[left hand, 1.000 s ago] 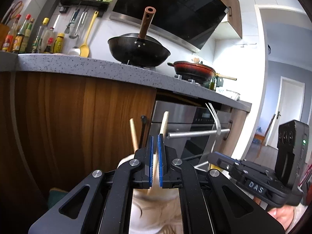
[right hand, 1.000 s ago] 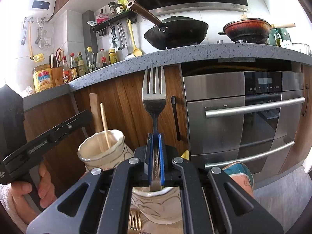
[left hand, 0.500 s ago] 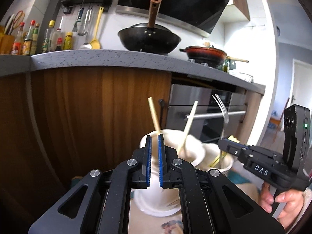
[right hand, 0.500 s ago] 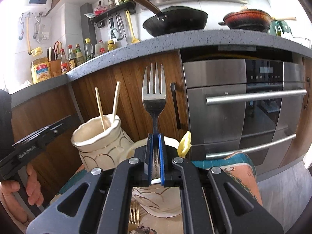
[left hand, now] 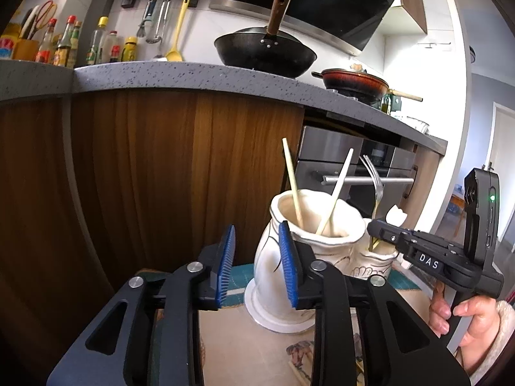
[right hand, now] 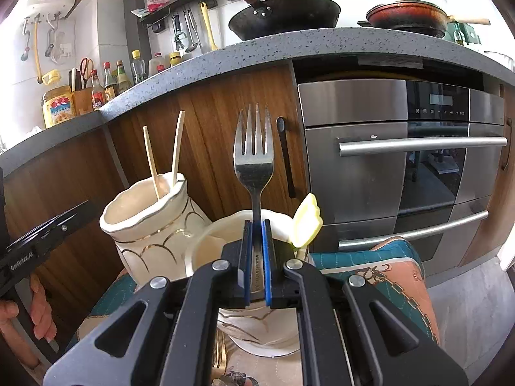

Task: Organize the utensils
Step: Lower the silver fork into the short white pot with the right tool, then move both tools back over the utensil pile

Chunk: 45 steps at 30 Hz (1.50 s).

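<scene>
- Standing on a patterned cloth point(right hand: 392, 263) are two cream ceramic vases: a taller vase point(left hand: 289, 247) and a shorter vase point(right hand: 219, 234) just beside it.
- Two wooden chopsticks point(left hand: 291, 180) lean in the taller vase, tips up, crossing near its mouth.
- One steel fork point(right hand: 255, 164) stands upright over the shorter vase's mouth, four tines up, long axis vertical.
- Right gripper point(right hand: 256, 263) is clamped tight on the fork's handle.
- Left gripper point(left hand: 256, 263) holds nothing; its jaws have just been opening to a narrow gap, the right blue pad in front of the taller vase's side.
- One yellow utensil point(right hand: 307, 222) pokes from the shorter vase.
</scene>
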Motion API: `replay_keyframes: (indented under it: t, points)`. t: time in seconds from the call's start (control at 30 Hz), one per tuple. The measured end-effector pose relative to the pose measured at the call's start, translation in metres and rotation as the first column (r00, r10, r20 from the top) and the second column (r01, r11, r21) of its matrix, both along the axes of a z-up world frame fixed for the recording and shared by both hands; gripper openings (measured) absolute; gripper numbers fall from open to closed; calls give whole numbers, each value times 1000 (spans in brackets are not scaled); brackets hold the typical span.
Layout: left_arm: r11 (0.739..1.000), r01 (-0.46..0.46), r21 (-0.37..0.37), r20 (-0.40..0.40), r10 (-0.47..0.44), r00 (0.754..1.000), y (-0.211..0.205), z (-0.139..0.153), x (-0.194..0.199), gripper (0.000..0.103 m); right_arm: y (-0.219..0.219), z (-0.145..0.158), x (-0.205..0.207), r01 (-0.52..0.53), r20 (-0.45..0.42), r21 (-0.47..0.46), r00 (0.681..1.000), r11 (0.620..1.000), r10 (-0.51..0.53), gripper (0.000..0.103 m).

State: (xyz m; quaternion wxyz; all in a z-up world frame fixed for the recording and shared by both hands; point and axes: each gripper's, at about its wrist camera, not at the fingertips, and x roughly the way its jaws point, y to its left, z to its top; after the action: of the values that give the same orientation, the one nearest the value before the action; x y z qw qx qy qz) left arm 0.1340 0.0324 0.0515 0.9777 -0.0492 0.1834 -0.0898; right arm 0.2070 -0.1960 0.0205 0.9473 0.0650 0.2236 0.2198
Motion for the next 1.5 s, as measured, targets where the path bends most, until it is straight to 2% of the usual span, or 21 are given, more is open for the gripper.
replay_keyframes:
  t: [0.33,0.43,0.5,0.63,0.7,0.77,0.8,0.83,0.9,1.0,1.07,1.23,1.5]
  points:
    - [1000,-8,-11,-8,8,1000,7,-1,-3,32,-2,1,1,24,-9,14,1000,1000,-24,7]
    - [1000,-5,0,-10,5,1000,6,0,-5,36,-3,6,-5,23,-2,18,1000,1000,-23,9]
    - [1000,-1,8,-13,1,1000,5,1,-7,38,-4,11,-12,22,18,15,1000,1000,-22,20]
    - [999,-5,33,-36,7,999,5,3,-12,50,-9,19,-30,17,33,-1,999,1000,-17,38]
    - [999,-6,47,-56,9,998,4,3,-15,53,-11,20,-38,12,22,-13,1000,1000,-11,58]
    - [997,-7,70,-87,13,996,3,2,-18,64,-13,18,-48,9,7,-29,1000,1000,-9,71]
    - [997,-8,80,-97,16,995,3,1,-21,65,-14,17,-53,4,-4,-39,1000,999,-4,79]
    - [996,-6,86,-104,15,994,3,0,-24,67,-15,16,-56,1,-11,-45,1000,999,-1,83]
    - [995,-6,97,-116,17,993,2,-2,-29,78,-19,12,-67,-5,-28,-58,1000,998,4,90]
    - [994,-1,107,-134,16,991,2,-5,-41,83,-24,8,-79,-7,-52,-68,999,998,4,98]
    - [994,-4,107,-154,21,988,3,-8,-46,89,-27,6,-86,-3,-63,-81,998,997,-2,98]
    - [997,22,80,-251,-1,968,3,-24,-56,92,-30,-3,-103,-10,-95,-124,995,992,-2,98]
    - [988,4,157,-390,58,919,-19,-58,-69,92,-33,-32,-117,-26,-185,-163,983,986,-5,98]
